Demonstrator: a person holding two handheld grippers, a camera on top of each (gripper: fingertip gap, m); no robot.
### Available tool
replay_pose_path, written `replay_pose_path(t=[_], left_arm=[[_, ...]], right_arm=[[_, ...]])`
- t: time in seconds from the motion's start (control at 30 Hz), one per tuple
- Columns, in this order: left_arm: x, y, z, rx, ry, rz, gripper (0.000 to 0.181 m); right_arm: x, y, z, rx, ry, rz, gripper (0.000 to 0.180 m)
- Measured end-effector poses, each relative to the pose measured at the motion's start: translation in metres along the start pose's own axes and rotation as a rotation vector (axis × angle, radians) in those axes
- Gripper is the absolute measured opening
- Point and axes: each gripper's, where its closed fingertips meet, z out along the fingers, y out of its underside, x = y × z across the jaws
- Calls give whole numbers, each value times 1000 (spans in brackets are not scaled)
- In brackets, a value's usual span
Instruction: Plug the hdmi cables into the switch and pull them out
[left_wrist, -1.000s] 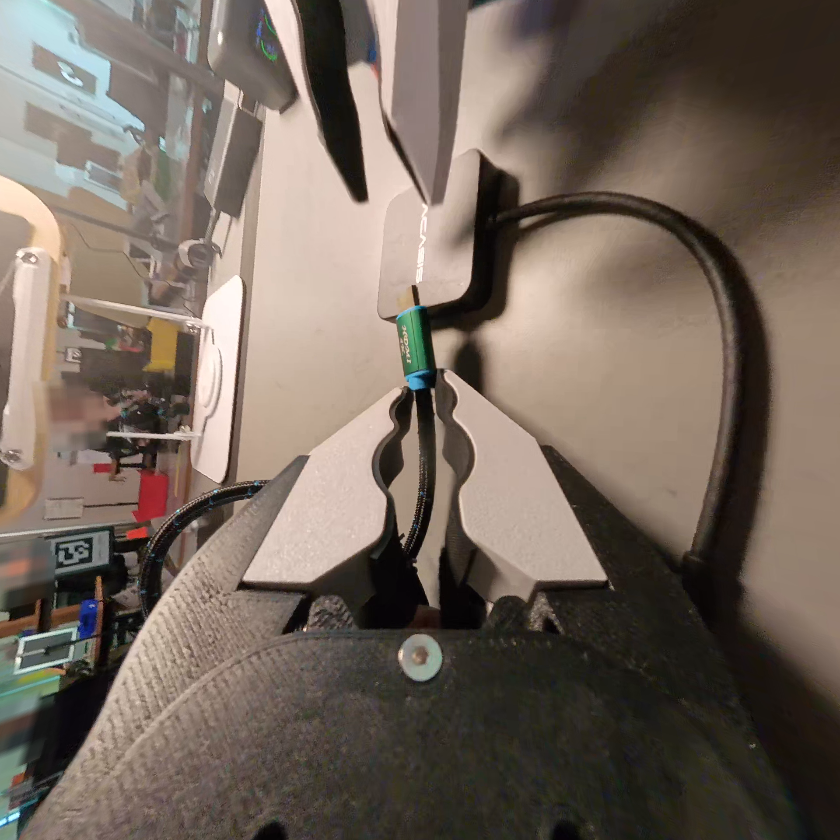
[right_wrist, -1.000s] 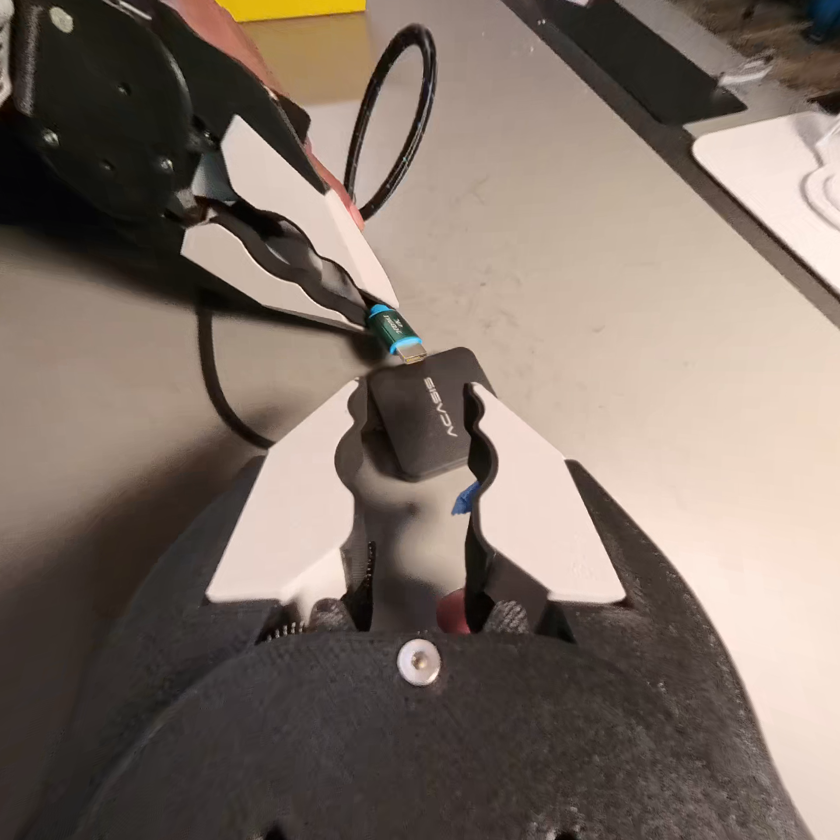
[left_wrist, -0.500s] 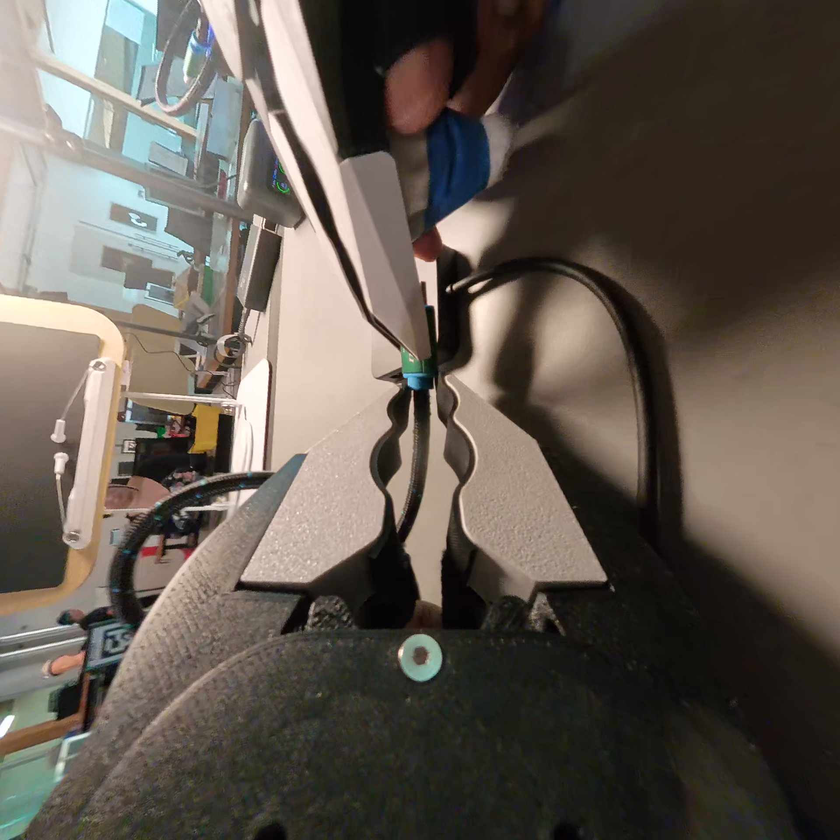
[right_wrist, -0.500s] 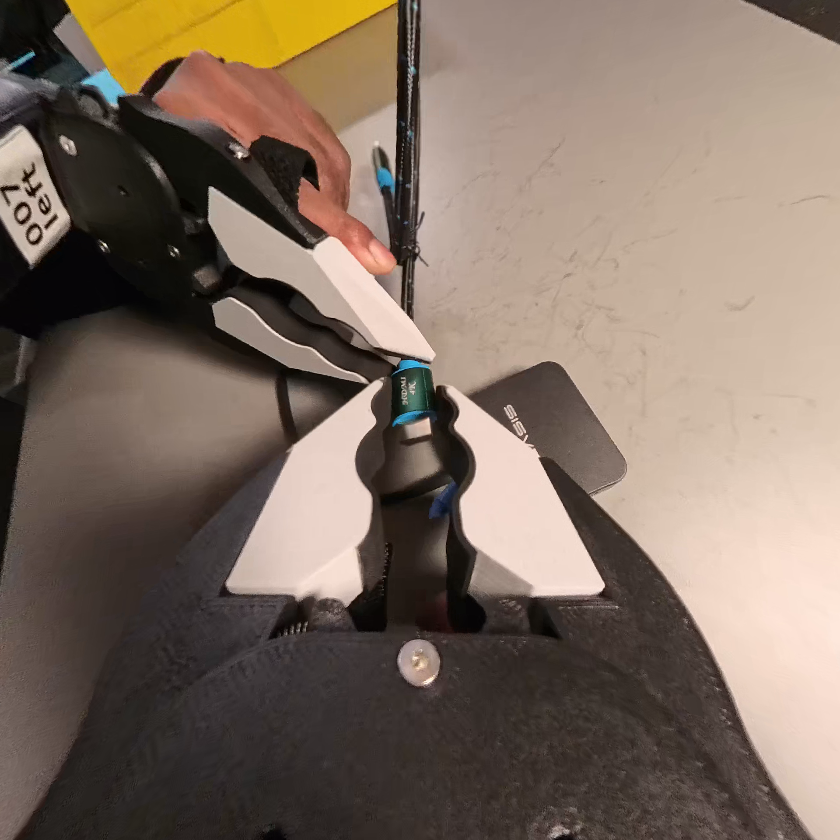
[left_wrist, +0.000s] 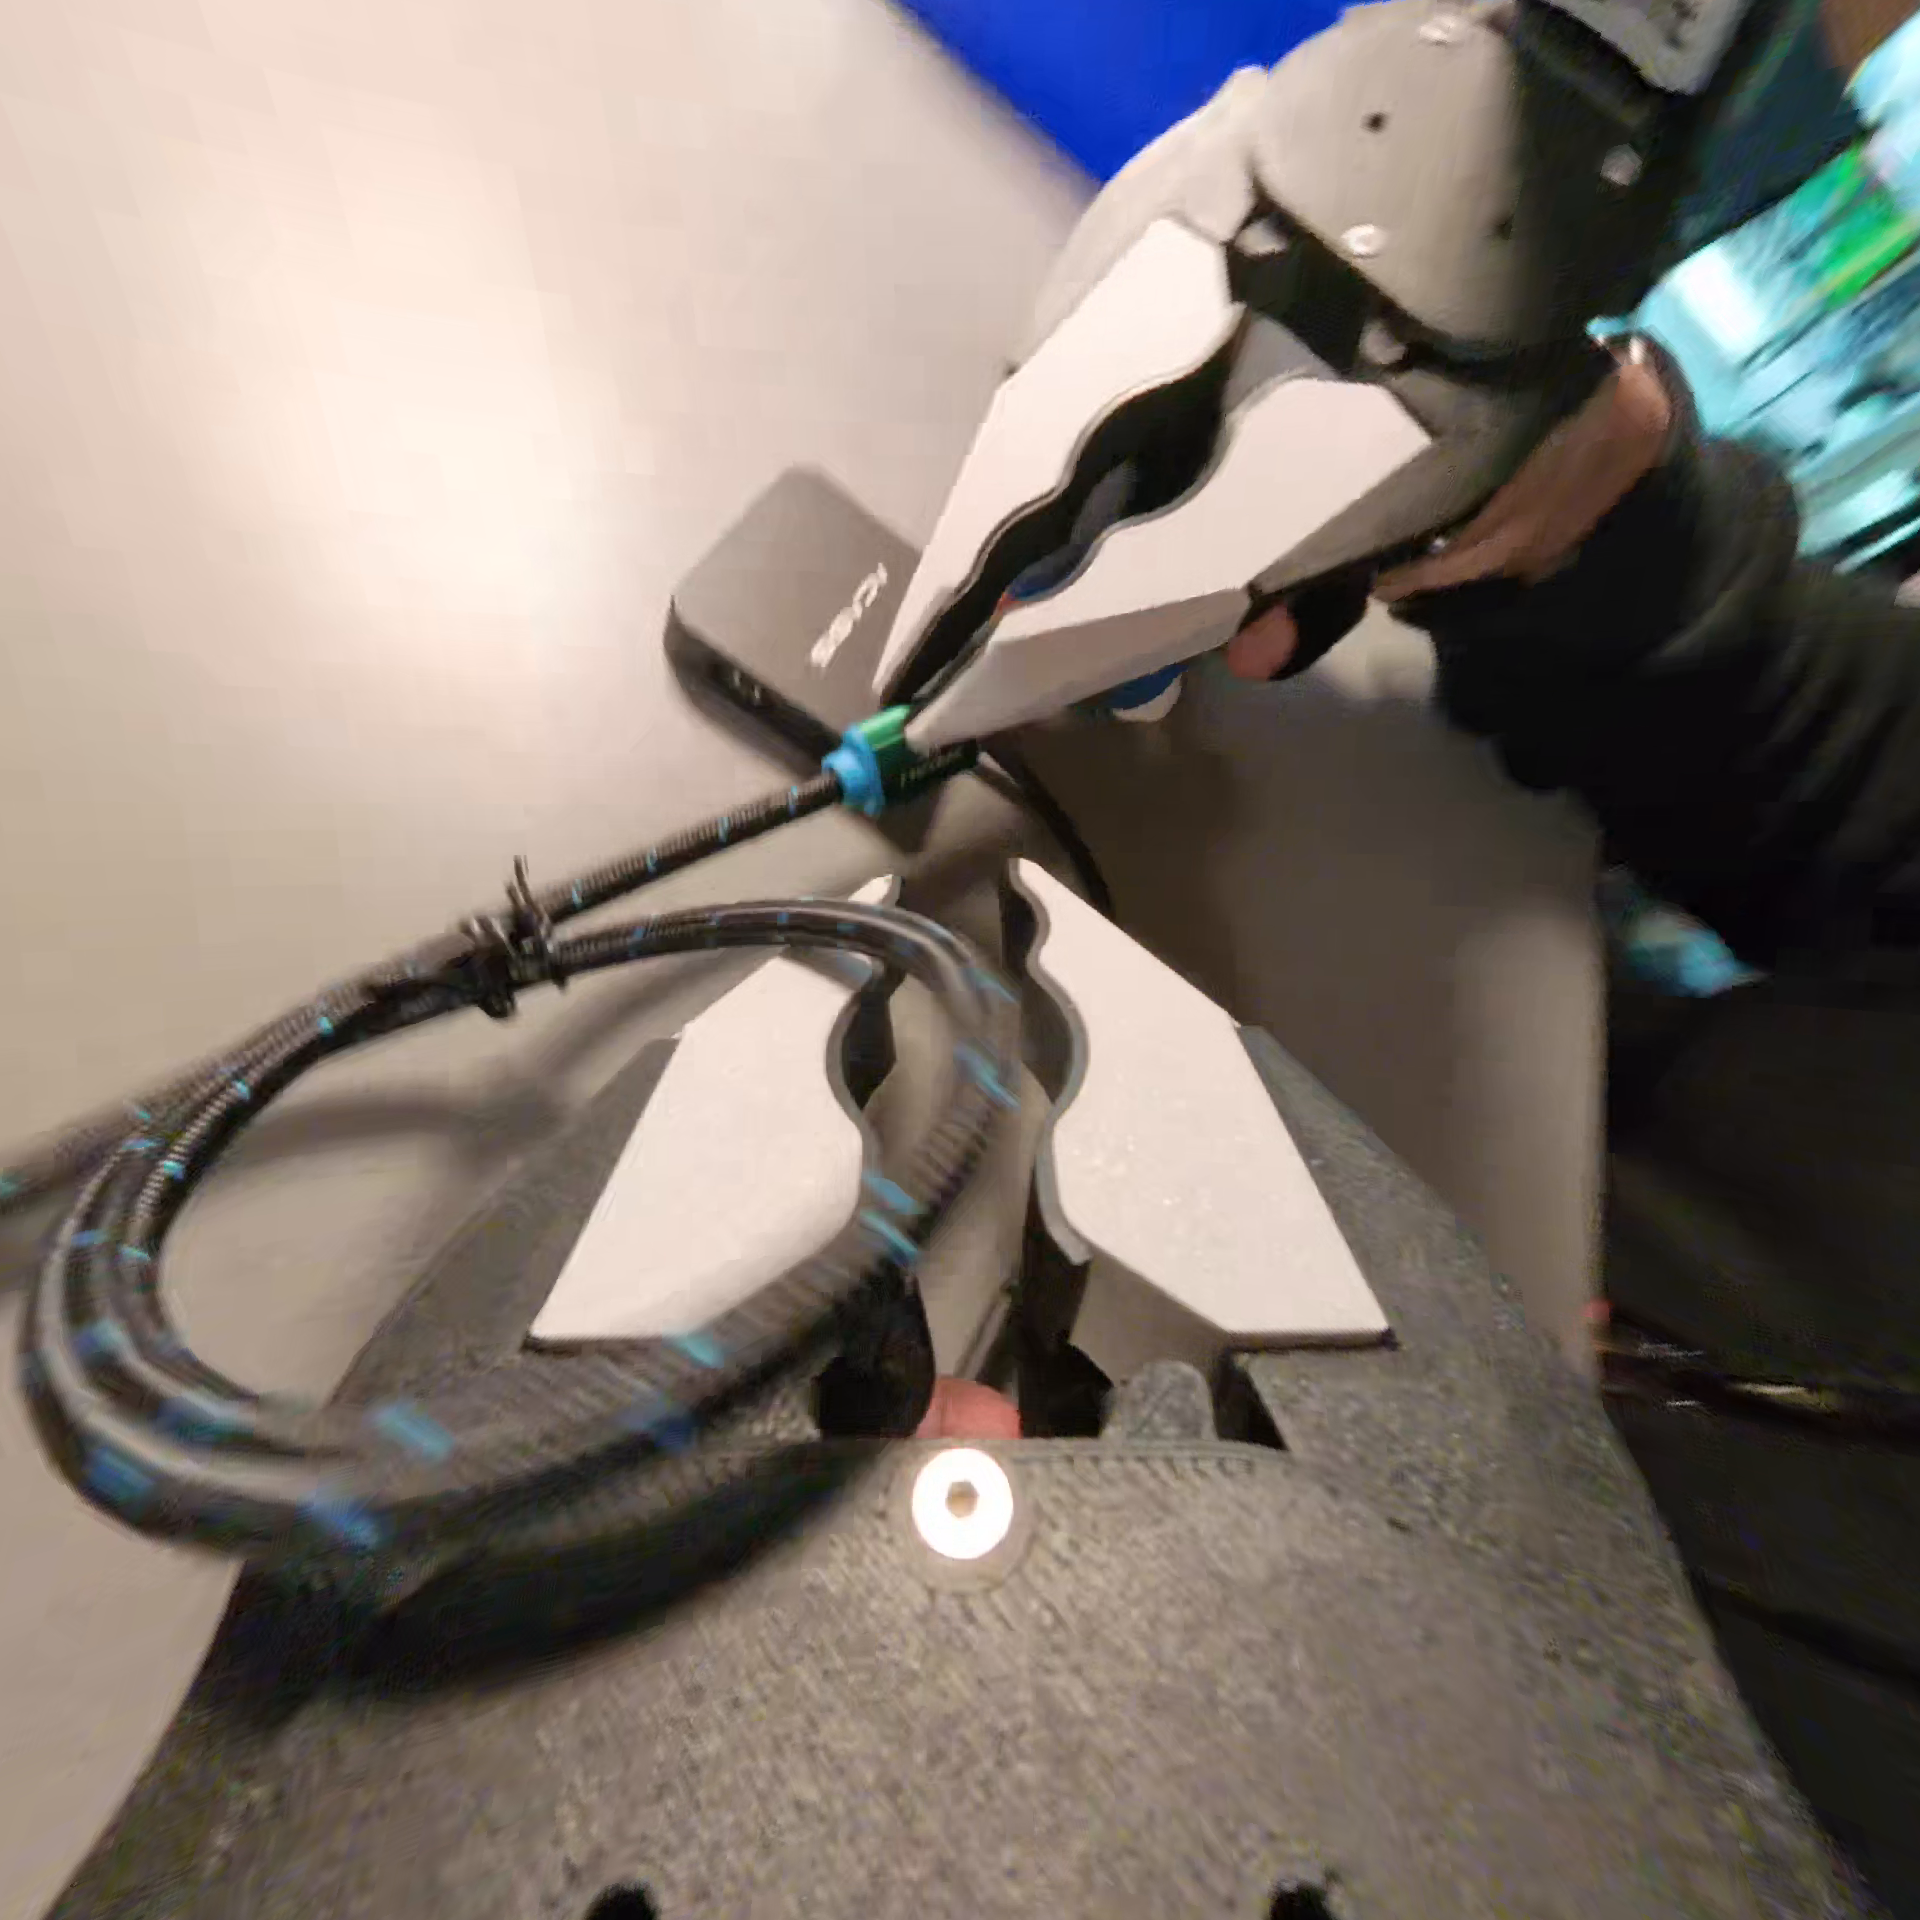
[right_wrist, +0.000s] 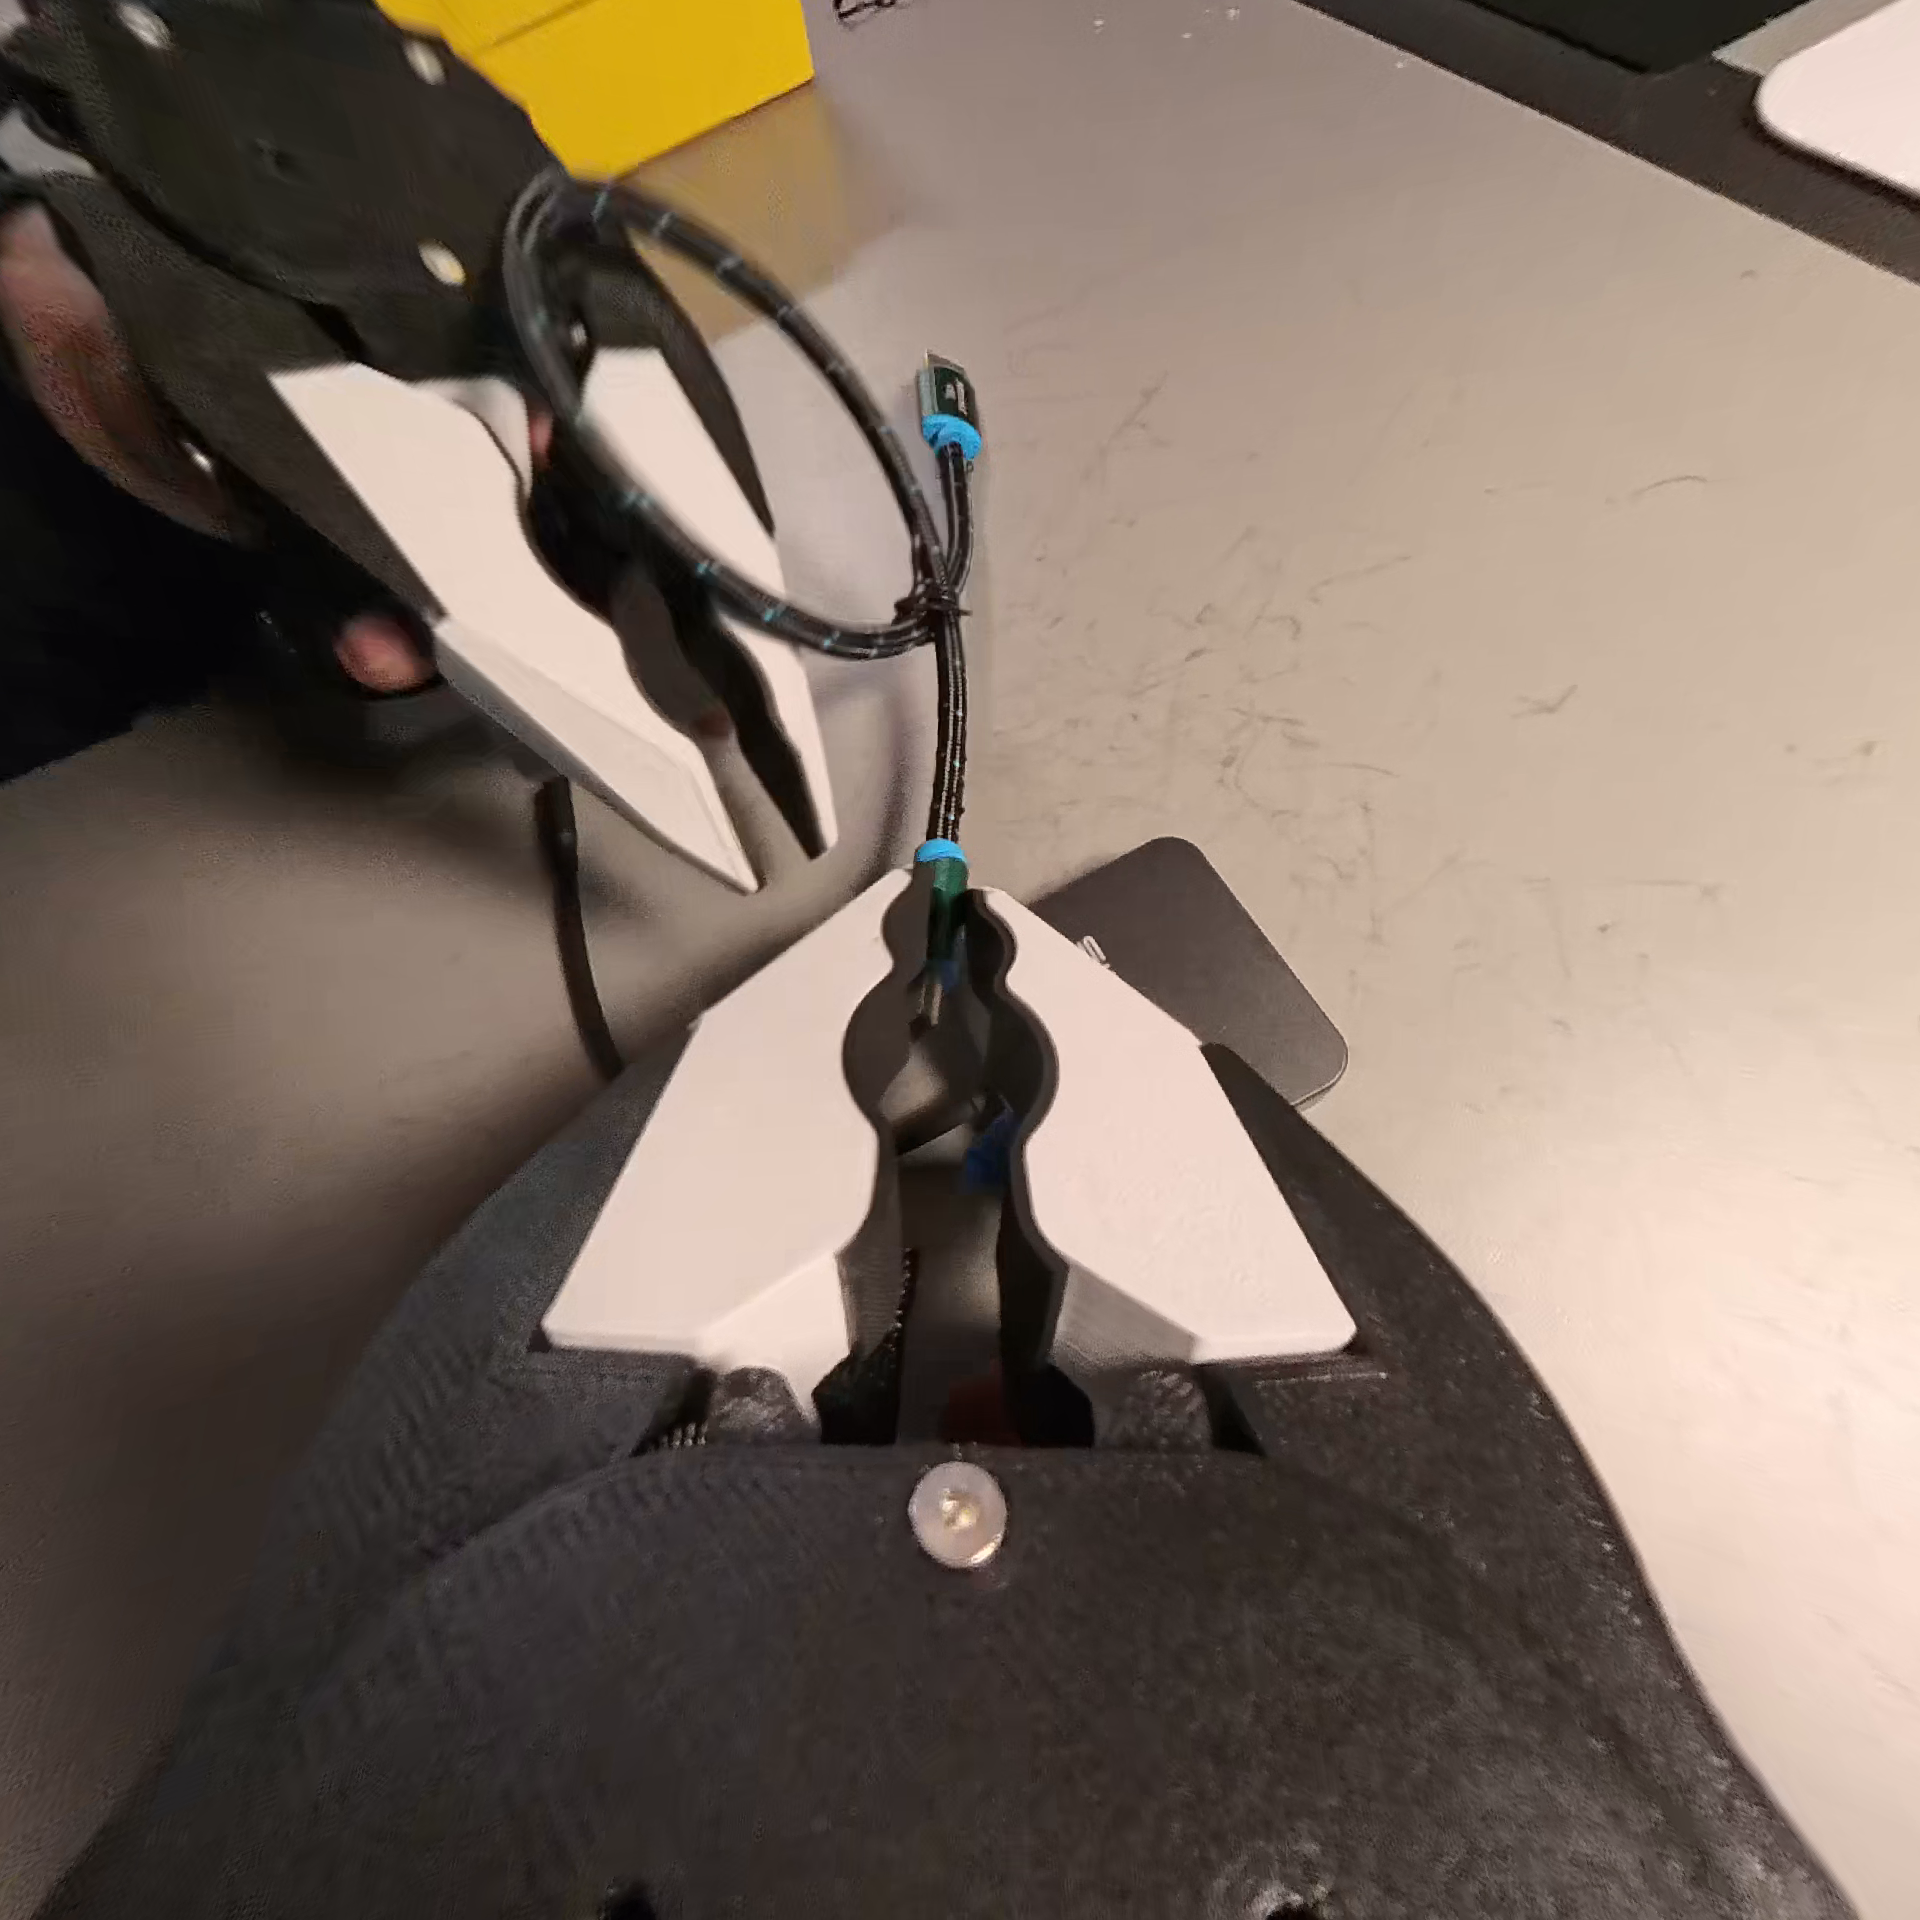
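The black switch (right_wrist: 1195, 956) lies flat on the grey table (right_wrist: 1455, 520); it also shows in the left wrist view (left_wrist: 790, 582). My right gripper (right_wrist: 940, 888) is shut on the green plug (right_wrist: 945, 904) of a braided black-and-blue cable (right_wrist: 951, 727), at the switch's near-left corner. The plug's metal tip shows between the fingers. The cable's other plug (right_wrist: 940, 400) lies on the table. My left gripper (left_wrist: 956, 878) is slightly open and holds nothing; the coiled cable loop (left_wrist: 935, 1143) drapes over one finger. The left wrist view shows my right gripper (left_wrist: 899, 717) on the plug (left_wrist: 883, 758).
The switch's own thick black lead (right_wrist: 577, 935) runs off to the left under my left gripper (right_wrist: 784, 857). A yellow box (right_wrist: 644, 73) stands at the back. A white pad (right_wrist: 1849, 104) and a dark mat (right_wrist: 1558, 31) lie at the back right.
My right gripper left the switch and closed on the green plug. My left gripper let go of the cable, opened and drew back to the left; the cable loop now hangs over it.
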Motion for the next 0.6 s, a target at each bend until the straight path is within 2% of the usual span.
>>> replay_pose_path(t=[0.03, 0.1, 0.27, 0.37, 0.53, 0.6], left_arm=[[0, 4, 2, -12, 32, -86, 18], [-5, 7, 7, -10, 43, -158, 20], [-14, 3, 7, 22, 11, -203, 20], [-17, 2, 6, 25, -13, -193, 20], [-21, -6, 2, 79, -22, -216, 18], [-21, -10, 1, 107, -7, -236, 15]], right_arm=[[2, -1, 0, 3, 3, 25, 1], [0, -2, 0, 12, -20, 69, 1], [3, 1, -1, -24, 39, -19, 3], [-3, 9, -2, -93, 68, -124, 27], [-2, 19, -6, -210, 194, -366, 41], [-1, 19, -2, -228, 238, -452, 53]])
